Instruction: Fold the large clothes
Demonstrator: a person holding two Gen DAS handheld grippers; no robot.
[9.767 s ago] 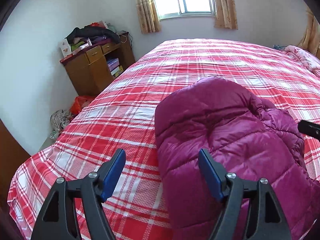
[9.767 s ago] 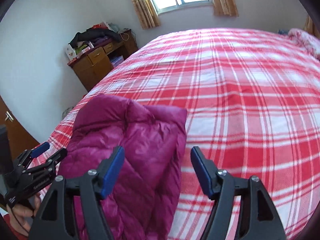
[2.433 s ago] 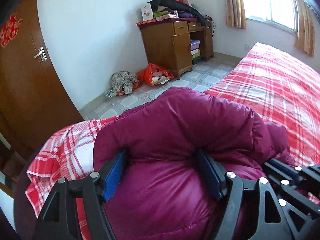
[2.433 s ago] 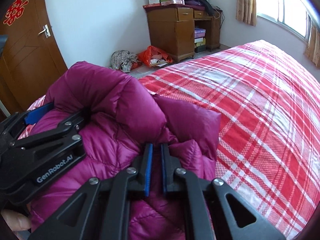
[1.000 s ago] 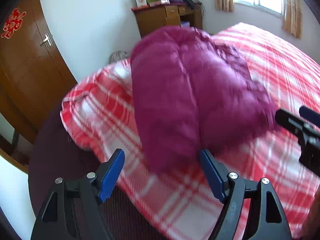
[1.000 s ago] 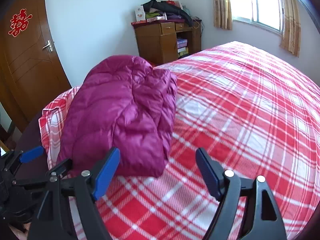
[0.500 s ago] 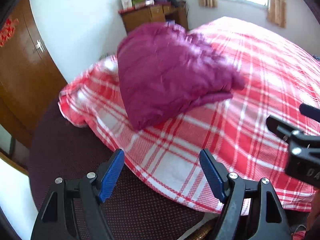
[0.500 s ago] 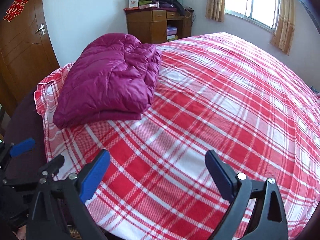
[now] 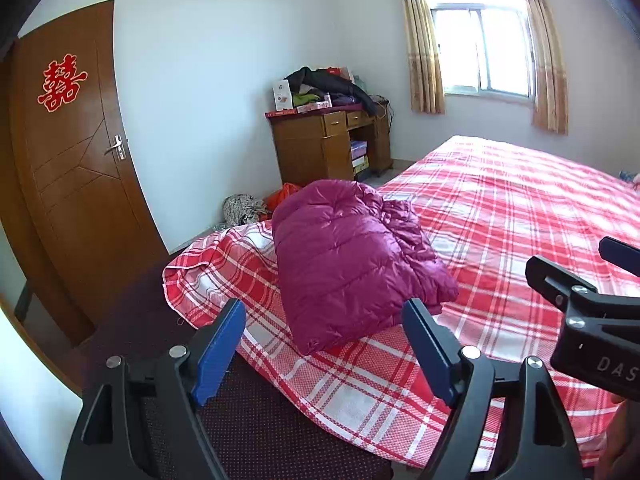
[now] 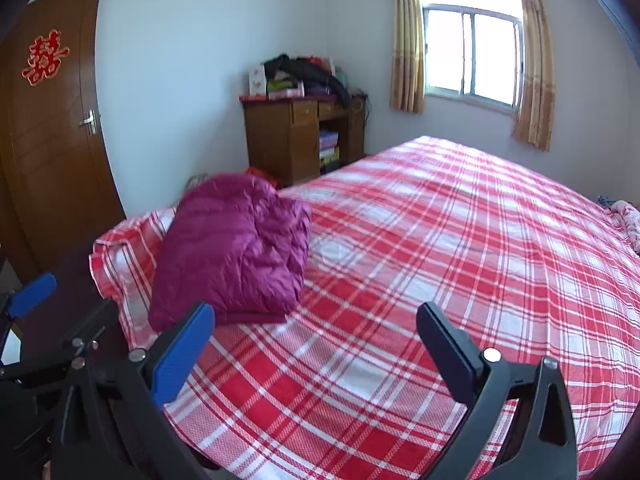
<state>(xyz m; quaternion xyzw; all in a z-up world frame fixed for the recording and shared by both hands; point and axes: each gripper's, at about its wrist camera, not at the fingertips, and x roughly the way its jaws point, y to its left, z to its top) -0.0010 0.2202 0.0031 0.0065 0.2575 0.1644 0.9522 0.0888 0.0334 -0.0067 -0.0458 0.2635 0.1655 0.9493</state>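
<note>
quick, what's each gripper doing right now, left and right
Left gripper: open, holding nothing.
Right gripper: open, its jaws have just been opening, nothing between them; the jacket lies folded on the bed.

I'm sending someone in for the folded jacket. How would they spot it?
Start at the bed with the red-and-white checked cover. At its corner nearest the wooden door lies the magenta puffer jacket, folded into a bundle. It is the only plain, shiny, quilted thing there.

Bright daylight from the overexposed window [image 9: 482,50], heavy fisheye bending, dark corners, slight blur in the right-wrist view.
</note>
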